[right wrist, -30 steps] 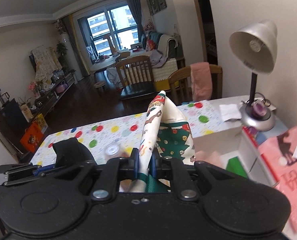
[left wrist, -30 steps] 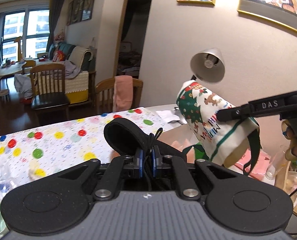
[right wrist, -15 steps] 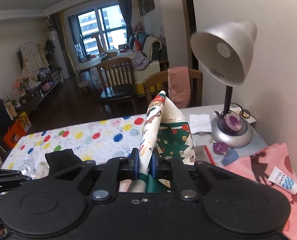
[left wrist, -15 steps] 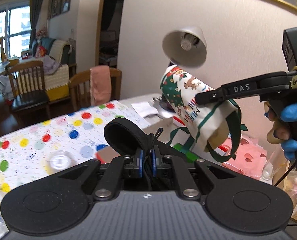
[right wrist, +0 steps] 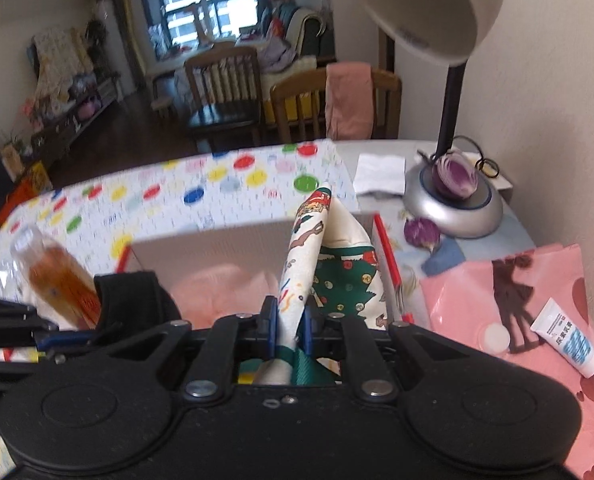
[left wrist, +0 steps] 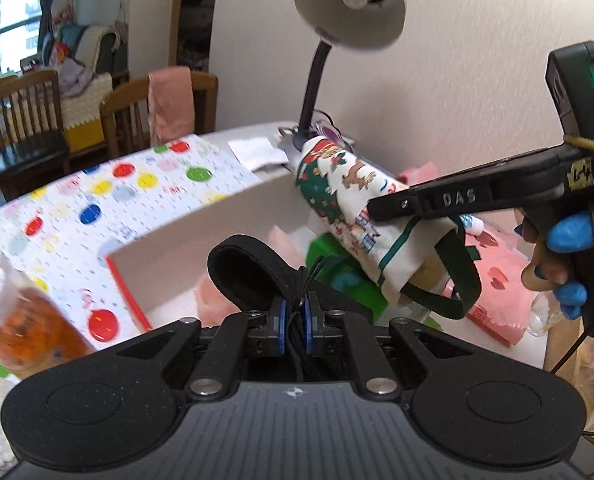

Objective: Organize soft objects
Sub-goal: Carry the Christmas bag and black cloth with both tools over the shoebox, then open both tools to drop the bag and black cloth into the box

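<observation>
A: Polka-dot tablecloth (left wrist: 97,200) on the table, desk lamp (right wrist: 453,200) by the wall; white box (left wrist: 201,240) with a red edge sits open below both my grippers; what have you got?

B: My left gripper (left wrist: 293,320) is pressed together on a black strap (left wrist: 249,272); the strap loops up above the jaws, over the box.

A: Right one?

B: My right gripper (right wrist: 287,328) is pinching a Christmas-print bag (right wrist: 325,264), cream cloth with a green tree; from the left wrist view the bag (left wrist: 357,208) hangs off the fingers with its green handle (left wrist: 457,280) dangling, above the far side of the box.

A: Inside the box?

B: Pink fluffy thing (right wrist: 221,284) and something green (left wrist: 337,264); can't tell what the green is.

A: Around it?

B: Blurred bottle of orange liquid (right wrist: 57,276) left of the box; pink sheet (right wrist: 517,300) with a small white tube (right wrist: 565,340) on it to the right; purple onion half (right wrist: 457,174) on the lamp base.
</observation>
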{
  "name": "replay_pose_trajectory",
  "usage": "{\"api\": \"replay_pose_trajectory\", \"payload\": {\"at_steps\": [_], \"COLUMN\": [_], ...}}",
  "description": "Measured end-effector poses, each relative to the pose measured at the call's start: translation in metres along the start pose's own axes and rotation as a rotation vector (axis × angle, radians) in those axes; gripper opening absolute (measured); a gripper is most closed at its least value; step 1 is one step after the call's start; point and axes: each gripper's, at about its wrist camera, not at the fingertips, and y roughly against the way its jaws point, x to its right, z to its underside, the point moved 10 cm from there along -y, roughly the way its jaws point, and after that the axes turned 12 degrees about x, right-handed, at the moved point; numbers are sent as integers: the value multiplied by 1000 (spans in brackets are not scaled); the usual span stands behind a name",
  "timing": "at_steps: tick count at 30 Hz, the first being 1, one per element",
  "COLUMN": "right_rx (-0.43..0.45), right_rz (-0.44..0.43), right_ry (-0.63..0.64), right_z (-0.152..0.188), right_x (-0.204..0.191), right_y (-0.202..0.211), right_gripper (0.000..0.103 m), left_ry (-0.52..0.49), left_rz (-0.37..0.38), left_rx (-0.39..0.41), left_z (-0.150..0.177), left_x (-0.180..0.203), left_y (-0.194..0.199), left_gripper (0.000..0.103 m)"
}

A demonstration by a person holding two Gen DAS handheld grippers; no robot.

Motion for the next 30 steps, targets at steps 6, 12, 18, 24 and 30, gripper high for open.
{"api": "replay_pose_trajectory", "payload": {"at_steps": [6, 12, 18, 24, 30], "right_rx": [-36, -69, -90, -99, -103], "right_rz": [-13, -37, -59, -77, -98], "right_ry": [47, 43, 39, 33, 18], "right_z": [15, 26, 33, 34, 34], "right_x": [3, 1, -6, -9, -15], "right_y": [-12, -26, -34, -34, -28], "right_gripper": [12, 13, 21, 30, 39], "left_ry": [24, 15, 29, 69, 60], "left_rz": [24, 4, -19, -34, -36], "left_rx": [-56, -113, -183, -245, -256], "left_z": [14, 28, 42, 55, 61], "left_x": [9, 9, 1, -5, -6], "left_y": [-22, -42, -59, -68, -67], "left_gripper": [8, 8, 8, 9, 10]}}
